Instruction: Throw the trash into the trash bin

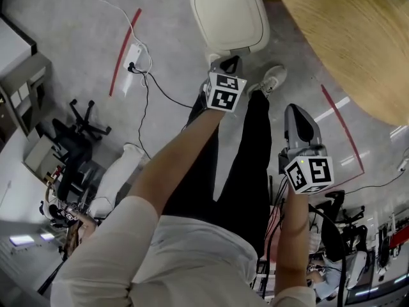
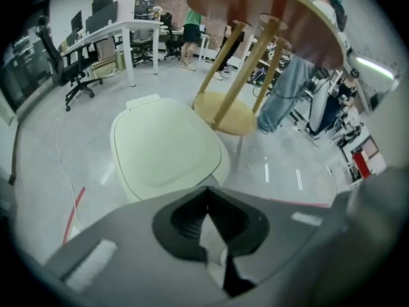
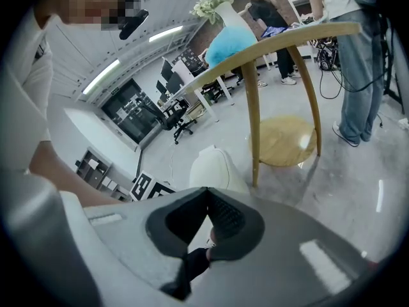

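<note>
Both forearms reach forward and down. The left gripper (image 1: 228,64) points steeply at the floor, just short of the bin (image 1: 230,15). The right gripper (image 1: 295,111) hangs nearer the body, beside a dark trouser leg (image 1: 249,165). Both pairs of jaws are together at the tips, the right pair empty. A pale patch (image 2: 214,248) shows behind the left tips; whether it is trash cannot be told. The bin stands on the floor, lid closed, contents hidden, near the round worktop (image 1: 358,37). Only the right gripper view shows a blue vase (image 3: 230,37) of flowers on it.
</note>
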Motion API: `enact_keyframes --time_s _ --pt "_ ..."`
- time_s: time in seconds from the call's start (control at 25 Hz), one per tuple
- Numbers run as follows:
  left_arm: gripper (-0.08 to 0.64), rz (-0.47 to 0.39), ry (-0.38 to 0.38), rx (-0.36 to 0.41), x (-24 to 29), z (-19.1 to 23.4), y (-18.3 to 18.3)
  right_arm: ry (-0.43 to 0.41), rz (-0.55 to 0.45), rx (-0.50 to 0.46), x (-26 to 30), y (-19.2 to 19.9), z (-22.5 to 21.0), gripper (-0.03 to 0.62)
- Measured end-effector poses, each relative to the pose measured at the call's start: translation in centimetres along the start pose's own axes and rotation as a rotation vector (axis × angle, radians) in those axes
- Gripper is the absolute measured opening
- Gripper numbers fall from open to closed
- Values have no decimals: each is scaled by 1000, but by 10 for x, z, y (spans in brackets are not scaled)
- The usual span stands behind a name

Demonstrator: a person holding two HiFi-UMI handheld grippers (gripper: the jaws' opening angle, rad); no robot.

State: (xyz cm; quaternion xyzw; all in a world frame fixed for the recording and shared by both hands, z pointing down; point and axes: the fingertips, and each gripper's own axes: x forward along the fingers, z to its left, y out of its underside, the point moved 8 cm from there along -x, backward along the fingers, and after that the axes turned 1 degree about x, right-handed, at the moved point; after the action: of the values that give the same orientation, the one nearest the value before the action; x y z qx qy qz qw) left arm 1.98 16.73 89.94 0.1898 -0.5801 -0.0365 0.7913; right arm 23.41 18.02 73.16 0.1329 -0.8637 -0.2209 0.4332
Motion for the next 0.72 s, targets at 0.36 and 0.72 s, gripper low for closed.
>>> enact_keyframes --time_s 0.36,0.72 --pt "5 28 -49 -114 30 -5 12 13 9 8 4 3 -32 0" --pt "6 73 -66 -122 45 -8 20 5 5 15 4 3 -40 0"
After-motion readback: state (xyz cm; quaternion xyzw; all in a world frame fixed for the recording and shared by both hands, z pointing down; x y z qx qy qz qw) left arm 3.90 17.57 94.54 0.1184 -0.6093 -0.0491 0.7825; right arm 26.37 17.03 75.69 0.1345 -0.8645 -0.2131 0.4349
